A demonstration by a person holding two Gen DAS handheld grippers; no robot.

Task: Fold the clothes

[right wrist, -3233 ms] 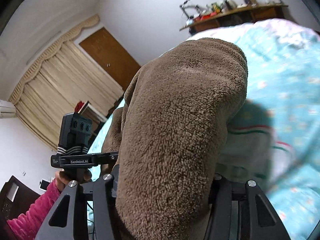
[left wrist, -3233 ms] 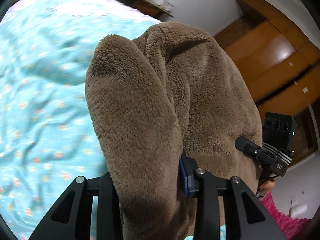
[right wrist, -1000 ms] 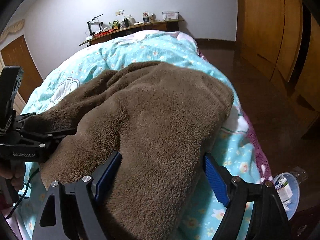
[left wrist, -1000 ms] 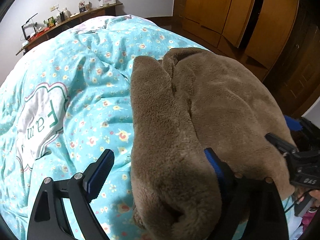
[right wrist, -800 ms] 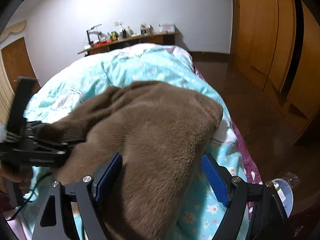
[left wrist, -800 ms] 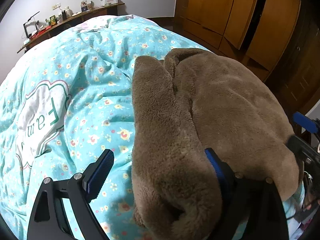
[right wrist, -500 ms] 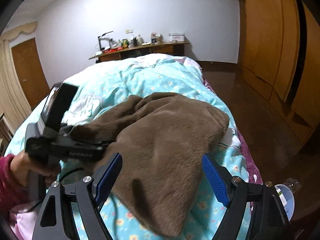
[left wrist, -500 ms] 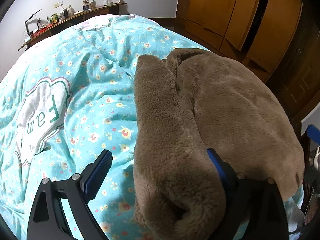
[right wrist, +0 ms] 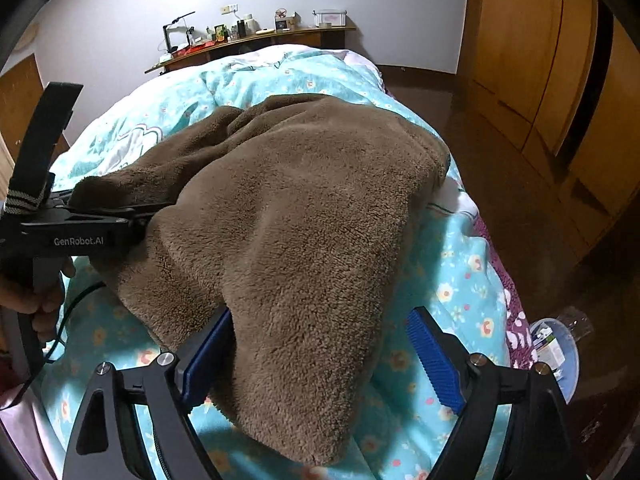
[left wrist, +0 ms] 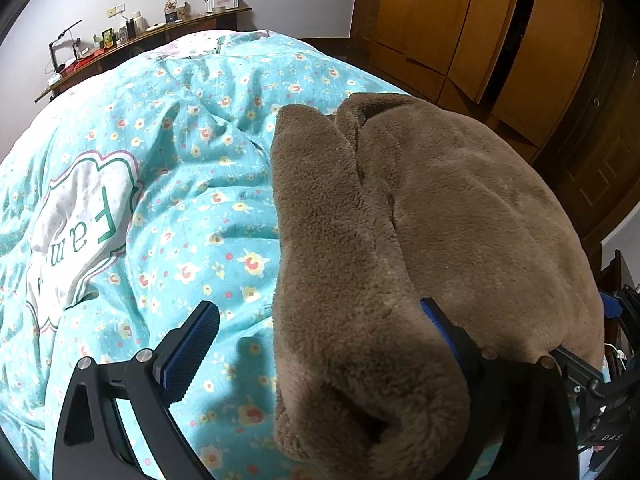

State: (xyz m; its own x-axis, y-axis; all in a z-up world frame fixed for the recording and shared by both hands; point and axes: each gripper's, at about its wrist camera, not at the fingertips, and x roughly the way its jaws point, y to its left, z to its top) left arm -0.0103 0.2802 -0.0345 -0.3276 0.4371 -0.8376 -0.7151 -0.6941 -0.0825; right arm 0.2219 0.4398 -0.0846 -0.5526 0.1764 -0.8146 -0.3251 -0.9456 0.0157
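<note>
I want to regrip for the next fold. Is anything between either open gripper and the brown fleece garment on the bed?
Nothing visible. The brown fleece garment lies directly between the open fingers of the right gripper and the left gripper, on the turquoise floral quilt.

A bed point(right wrist: 460, 280) under a turquoise flowered quilt point(left wrist: 180, 200) fills the room's middle. Behind it a cluttered wooden shelf point(right wrist: 256, 40) runs along a plain pale wall point(right wrist: 120, 8). Wooden wardrobe doors point(left wrist: 460, 28) stand to the right above a dark brown floor point(right wrist: 520, 200).
</note>
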